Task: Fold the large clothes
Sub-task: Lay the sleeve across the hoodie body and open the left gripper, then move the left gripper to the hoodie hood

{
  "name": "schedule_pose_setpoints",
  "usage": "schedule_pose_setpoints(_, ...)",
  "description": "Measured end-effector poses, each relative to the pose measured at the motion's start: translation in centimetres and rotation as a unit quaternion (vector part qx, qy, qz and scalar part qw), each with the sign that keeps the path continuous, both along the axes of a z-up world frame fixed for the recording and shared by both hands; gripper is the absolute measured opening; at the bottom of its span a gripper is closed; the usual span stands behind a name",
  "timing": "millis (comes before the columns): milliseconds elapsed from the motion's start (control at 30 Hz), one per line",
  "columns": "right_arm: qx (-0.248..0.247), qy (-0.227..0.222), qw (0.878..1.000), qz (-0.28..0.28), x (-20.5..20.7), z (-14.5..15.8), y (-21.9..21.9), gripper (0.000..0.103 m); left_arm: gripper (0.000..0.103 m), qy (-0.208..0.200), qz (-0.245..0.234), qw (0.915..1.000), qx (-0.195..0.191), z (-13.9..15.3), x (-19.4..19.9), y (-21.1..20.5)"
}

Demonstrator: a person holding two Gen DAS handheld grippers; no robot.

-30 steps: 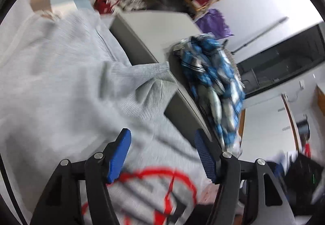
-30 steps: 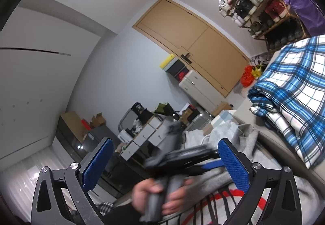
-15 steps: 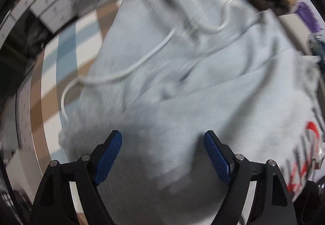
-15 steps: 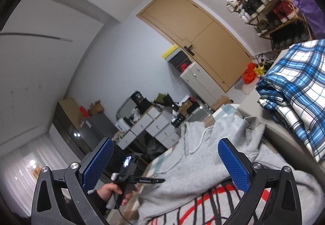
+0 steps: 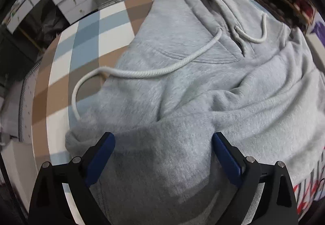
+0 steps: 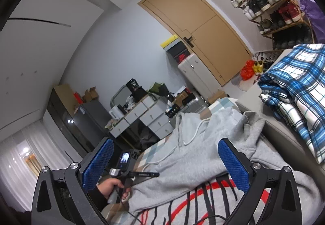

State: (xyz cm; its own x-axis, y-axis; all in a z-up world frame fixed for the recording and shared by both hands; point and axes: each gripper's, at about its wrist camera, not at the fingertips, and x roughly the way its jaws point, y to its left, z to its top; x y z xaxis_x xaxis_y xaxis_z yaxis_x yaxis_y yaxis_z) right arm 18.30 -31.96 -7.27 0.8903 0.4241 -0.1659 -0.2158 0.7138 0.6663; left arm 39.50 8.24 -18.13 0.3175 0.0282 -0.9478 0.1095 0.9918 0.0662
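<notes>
Left wrist: hoodie (image 5: 182, 87) lengthwise, hood far end.

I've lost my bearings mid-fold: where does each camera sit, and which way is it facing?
Left wrist: on the left gripper, tilted down over the grey hoodie; its open blue fingers show.
Right wrist: on the right gripper, raised, facing the room and door; open fingers and the person's left hand show.
Shared: the hoodie and its drawstring.

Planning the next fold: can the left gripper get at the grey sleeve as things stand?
Probably yes: the left gripper is open right over the grey sleeve, fabric lying between its pads, nothing on top.
</notes>
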Motion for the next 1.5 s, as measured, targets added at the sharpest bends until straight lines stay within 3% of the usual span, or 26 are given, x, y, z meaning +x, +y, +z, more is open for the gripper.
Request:
schedule_pose_setpoints(167, -0.013, 0.01, 1.0, 0.015, 0.6, -0.2, 0.6, 0.103, 0.094, -0.028, -0.014, 0.9981, 0.053, 1.6, -1.4, -0.3)
schedule_pose_setpoints(233, -0.012, 0.017, 0.999, 0.024, 0.9, -0.4, 0.8, 0.103, 0.094, -0.033, 0.002, 0.9974, 0.064, 2.4, -1.6, 0.8)
schedule_pose_setpoints(300, -0.02, 0.017, 0.999, 0.028, 1.0, -0.4, 1.2, 0.103, 0.094, -0.048, 0.026, 0.9973, 0.05, 4.3, -2.7, 1.5)
schedule_pose_setpoints(367, -0.033, 0.015, 0.999, 0.032, 1.1, -0.3, 1.7, 0.103, 0.094, -0.092, 0.059, 0.994, 0.01, 7.3, -5.2, 1.9)
schedule_pose_setpoints(467, -0.068, 0.035, 0.997, 0.026, 1.6, -0.6, 2.9, 0.103, 0.094, -0.159, 0.067, 0.9838, -0.048, 10.8, -9.7, 1.3)
schedule_pose_setpoints(667, -0.135, 0.096, 0.986, 0.019, 3.8, -2.5, 5.1, 0.103, 0.094, -0.262, 0.064, 0.9579, -0.1, 14.3, -16.7, -1.6)
schedule_pose_setpoints(933, -0.184, 0.052, 0.982, 0.003, 2.6, -2.1, 6.6, 0.103, 0.094, -0.347, 0.065, 0.9295, -0.108, 16.0, -24.3, -3.0)
schedule_pose_setpoints(1033, -0.195, 0.042, 0.98, -0.006, 2.4, -1.9, 7.0, 0.103, 0.095, -0.366, 0.08, 0.9229, -0.089, 16.2, -26.2, -2.9)
schedule_pose_setpoints(1067, -0.194, 0.039, 0.98, -0.007, 2.3, -2.0, 7.1, 0.103, 0.1, -0.37, 0.083, 0.9215, -0.083, 16.3, -26.9, -2.8)
schedule_pose_setpoints(1167, -0.185, 0.033, 0.982, -0.01, 2.2, -1.8, 7.1, 0.103, 0.102, -0.38, 0.087, 0.9154, -0.099, 16.4, -28.4, -2.3)
schedule_pose_setpoints(1500, -0.162, 0.034, 0.986, -0.012, 3.0, -1.6, 8.6, 0.103, 0.102, -0.397, 0.091, 0.91, -0.079, 16.6, -29.4, -2.1)
